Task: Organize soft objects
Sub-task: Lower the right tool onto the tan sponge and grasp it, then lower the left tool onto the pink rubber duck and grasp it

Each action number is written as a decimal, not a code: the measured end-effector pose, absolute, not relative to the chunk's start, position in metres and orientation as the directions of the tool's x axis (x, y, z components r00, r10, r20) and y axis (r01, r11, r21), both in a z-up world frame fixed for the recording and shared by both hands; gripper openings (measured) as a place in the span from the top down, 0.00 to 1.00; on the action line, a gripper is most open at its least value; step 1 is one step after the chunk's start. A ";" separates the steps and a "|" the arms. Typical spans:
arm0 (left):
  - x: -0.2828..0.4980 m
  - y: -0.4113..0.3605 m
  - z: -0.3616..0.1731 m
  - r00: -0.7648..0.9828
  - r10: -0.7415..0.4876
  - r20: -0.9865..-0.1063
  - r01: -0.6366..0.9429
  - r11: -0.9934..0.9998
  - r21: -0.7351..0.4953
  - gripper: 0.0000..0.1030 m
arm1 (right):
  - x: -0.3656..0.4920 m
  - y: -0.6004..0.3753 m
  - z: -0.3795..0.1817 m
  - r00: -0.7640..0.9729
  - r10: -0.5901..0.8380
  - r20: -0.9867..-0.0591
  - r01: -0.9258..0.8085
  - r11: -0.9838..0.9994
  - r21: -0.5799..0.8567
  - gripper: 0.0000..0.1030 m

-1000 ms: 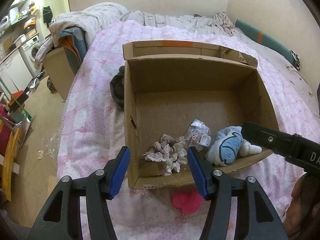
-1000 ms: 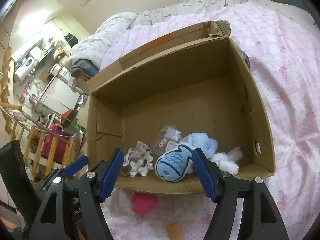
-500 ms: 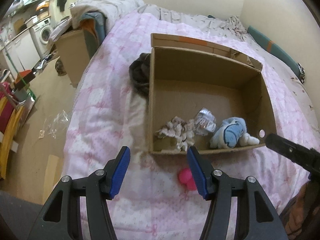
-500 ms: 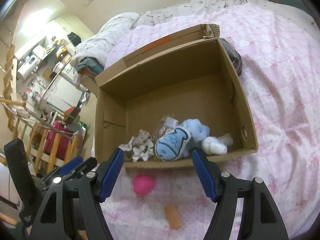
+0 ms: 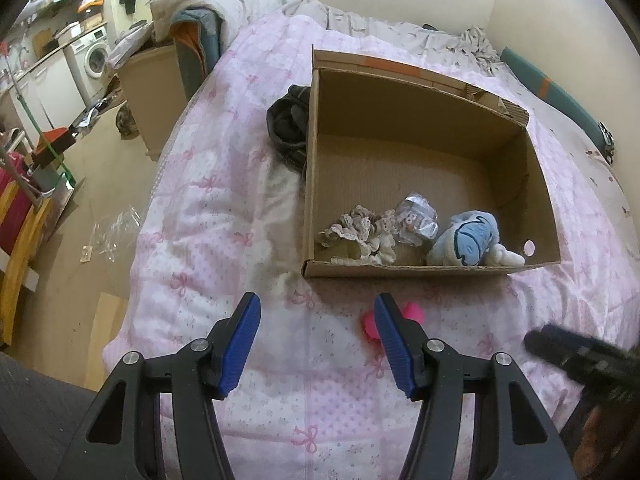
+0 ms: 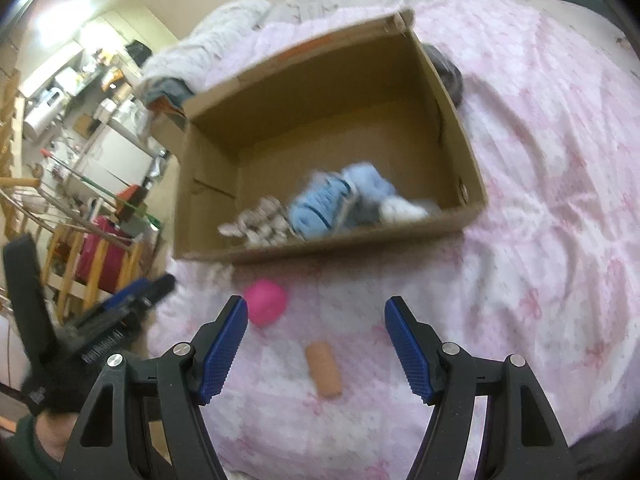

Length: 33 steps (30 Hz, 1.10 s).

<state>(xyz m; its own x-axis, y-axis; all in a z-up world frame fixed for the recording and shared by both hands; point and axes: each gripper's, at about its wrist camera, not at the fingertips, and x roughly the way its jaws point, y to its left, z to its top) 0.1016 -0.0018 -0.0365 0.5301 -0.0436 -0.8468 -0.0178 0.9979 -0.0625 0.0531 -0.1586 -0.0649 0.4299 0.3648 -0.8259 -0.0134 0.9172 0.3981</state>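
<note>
An open cardboard box lies on the pink bedspread. Inside, along its near wall, are a lace scrunchie, a small clear packet and a blue plush toy. A pink soft object lies on the bed in front of the box, partly behind my left gripper's right finger. A tan cylinder lies nearer, between my right gripper's fingers in view. My left gripper and right gripper are both open and empty, above the bed.
A dark garment lies against the box's far outer side. The bed's edge drops to a cluttered floor with a wooden rack and a washing machine. A wall runs along the other side of the bed.
Both grippers have pulled back from the box towards the bed's near edge. The pink object and the tan cylinder have come into fuller view. Both stay open.
</note>
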 end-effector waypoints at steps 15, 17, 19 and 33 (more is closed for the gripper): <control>0.109 -0.002 -0.055 0.471 -0.035 -0.881 -0.033 0.998 -0.058 0.46 | 0.060 -0.127 -0.118 0.223 0.302 -0.927 -0.070 0.953 0.294 0.27; 0.110 -0.001 -0.057 0.464 -0.035 -0.885 -0.041 0.997 -0.061 0.46 | 0.060 -0.116 -0.125 0.200 0.289 -0.936 -0.114 0.956 0.271 0.28; 0.111 -0.002 -0.058 0.455 -0.041 -0.889 -0.039 0.997 -0.066 0.46 | 0.061 -0.104 -0.132 0.181 0.280 -0.943 -0.155 0.955 0.253 0.37; 0.127 -0.017 -0.073 0.397 -0.102 -0.912 0.029 0.995 -0.098 0.45 | 0.067 -0.070 -0.144 0.180 0.211 -0.961 -0.280 0.947 0.156 0.89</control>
<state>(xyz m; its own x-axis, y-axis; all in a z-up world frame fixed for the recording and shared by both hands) 0.1267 -0.0172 -0.0727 0.3967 -0.1015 -0.9123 0.0293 0.9948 -0.0980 0.0673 -0.0703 -0.1439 0.1799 0.2115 -0.9607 -0.2799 0.9473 0.1561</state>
